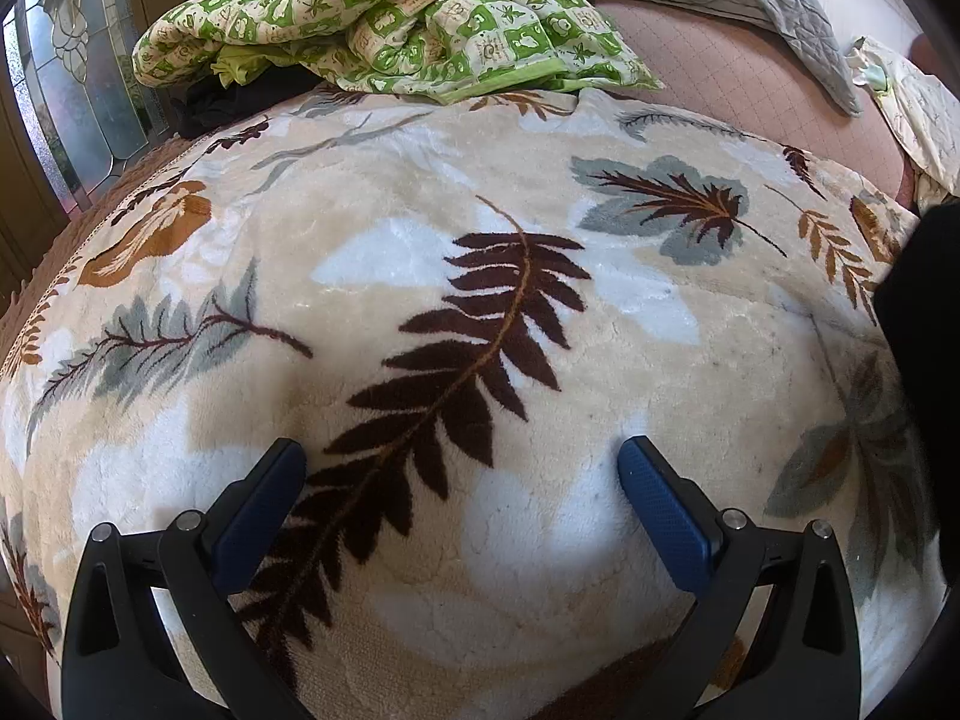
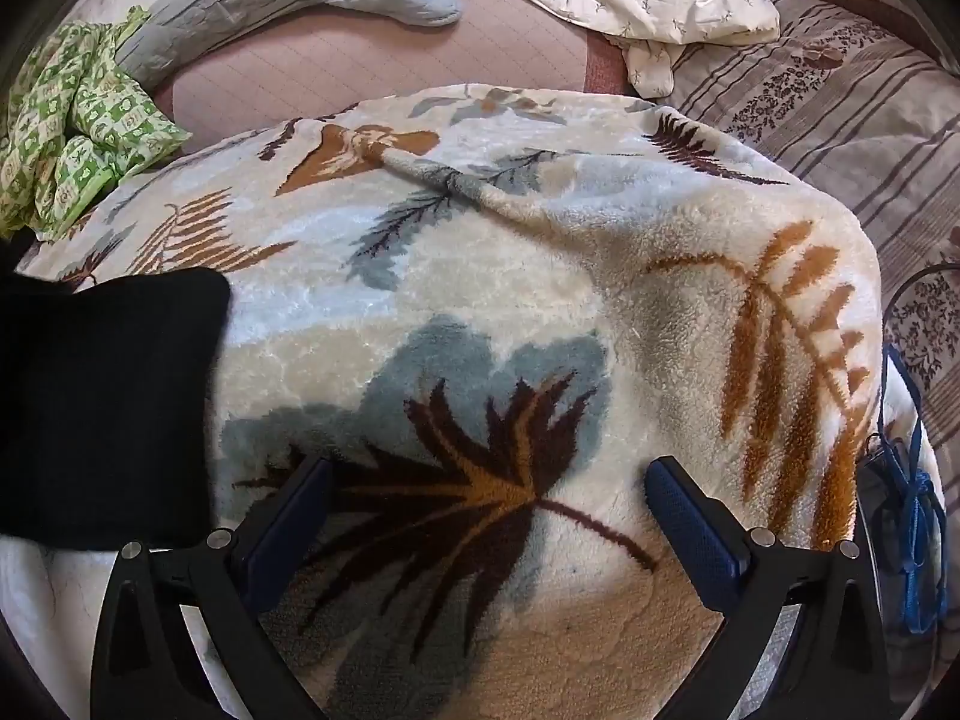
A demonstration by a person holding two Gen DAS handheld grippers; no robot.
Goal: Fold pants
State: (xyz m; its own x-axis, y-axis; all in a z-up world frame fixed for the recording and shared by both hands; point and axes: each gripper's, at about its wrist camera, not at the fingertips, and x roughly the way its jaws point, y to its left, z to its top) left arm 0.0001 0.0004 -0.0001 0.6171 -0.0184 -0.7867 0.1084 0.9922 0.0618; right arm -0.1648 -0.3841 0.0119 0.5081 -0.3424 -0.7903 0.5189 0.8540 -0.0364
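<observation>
Pants: a black garment [image 2: 102, 408] lies on the leaf-print fleece blanket [image 2: 480, 300], at the left edge of the right wrist view and as a dark sliver at the right edge of the left wrist view [image 1: 924, 324]. I take it for the pants; only part of it shows, so waistband and legs can't be told apart.

Left hand-held gripper [image 1: 462, 462]: jaws spread wide, nothing between them, tilted down over a dark fern leaf, well apart from the black cloth.

Right hand-held gripper [image 2: 489, 480]: also spread wide and empty, with the black cloth just beside its left finger [image 2: 294, 516].

Risk, blanket caught: the pile is deep and soft, so a low pinch could take blanket along with the pants.

Risk, blind grab: black on black hides seams and layers, so a pinch may take one layer only or a bad spot, and the fold would come out skewed.

Risk, uneven bed: the blanket has a raised ridge [image 2: 456, 180], so pants spread there may wrinkle.

Risk, clutter: the green patterned quilt [image 1: 384, 12] and blue cord [image 2: 918, 516] crowd the edges and could snag a swinging leg.
</observation>
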